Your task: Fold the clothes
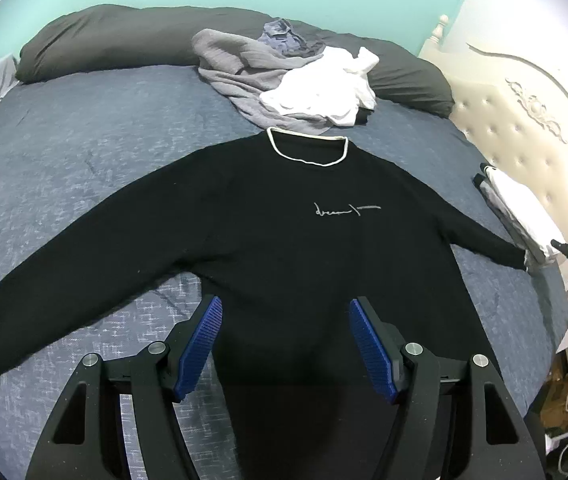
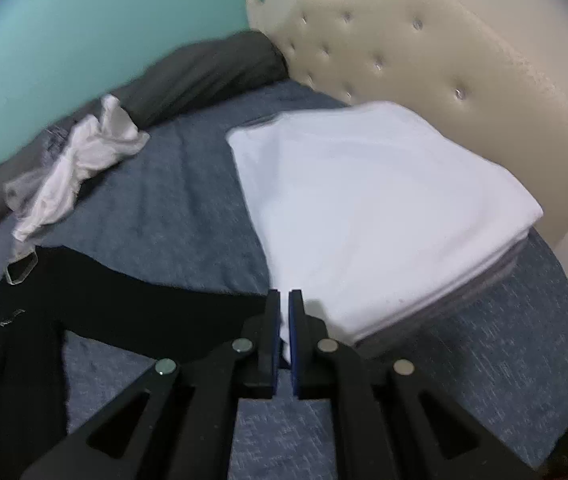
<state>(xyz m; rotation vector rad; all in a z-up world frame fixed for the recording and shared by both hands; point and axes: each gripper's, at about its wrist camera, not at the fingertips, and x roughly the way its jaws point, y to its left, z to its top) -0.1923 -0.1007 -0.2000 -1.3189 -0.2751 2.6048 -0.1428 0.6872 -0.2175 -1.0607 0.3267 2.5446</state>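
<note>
The black sweater [image 1: 284,240] lies spread flat, face up, on the bed [image 1: 64,152]. Over its hem the left tool [image 1: 285,308] stands wide and holds nothing; closing there could pinch the bedcover as well. At the sweater's right cuff, the right tool [image 2: 284,300] looks nearly closed, touching the folded white stack [image 2: 371,208]; whether it grips the cuff cannot be told. Lifting the sleeve could drag that stack askew.
</note>
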